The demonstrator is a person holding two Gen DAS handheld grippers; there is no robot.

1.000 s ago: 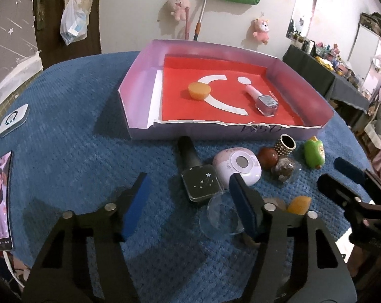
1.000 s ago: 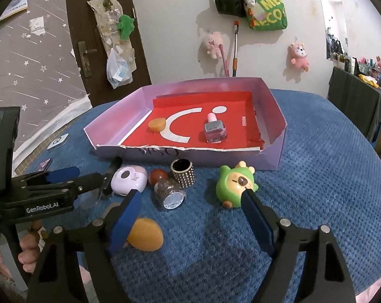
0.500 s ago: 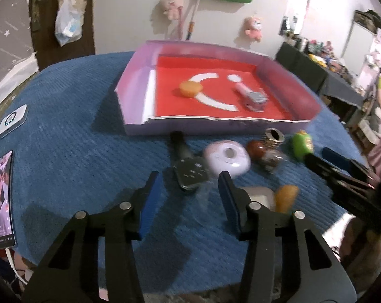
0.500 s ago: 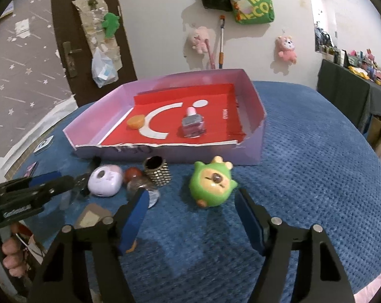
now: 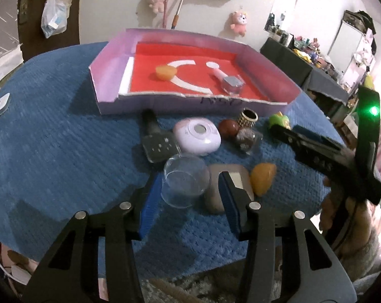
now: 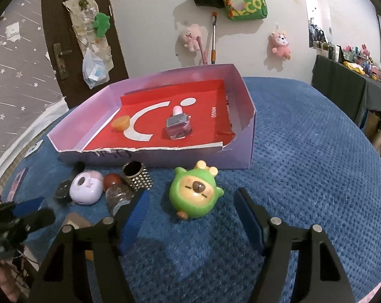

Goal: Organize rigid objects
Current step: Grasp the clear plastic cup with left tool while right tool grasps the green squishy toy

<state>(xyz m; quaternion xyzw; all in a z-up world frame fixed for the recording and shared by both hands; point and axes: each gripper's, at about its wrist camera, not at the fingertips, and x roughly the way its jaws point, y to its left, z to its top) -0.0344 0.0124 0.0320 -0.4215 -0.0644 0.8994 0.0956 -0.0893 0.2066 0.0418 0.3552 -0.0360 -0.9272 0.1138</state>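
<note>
Left wrist view: left hand-held gripper [image 5: 190, 199] spread, nothing clamped. Clear glass dome [image 5: 185, 180] seen straight ahead between blue pads [image 5: 150, 203], near side of purple tray [image 5: 109, 85]; round, no long axis to be matched. Tan block [image 5: 215, 189] touching dome, by right pad. Judged: short advance, then closure.

Right wrist view: right hand-held gripper [image 6: 190, 223] spread, empty. Green toy [image 6: 194, 195] seen just ahead between pads, near side of tray [image 6: 241, 161]. Toy judged nearer right hand, dome nearer left.
</note>
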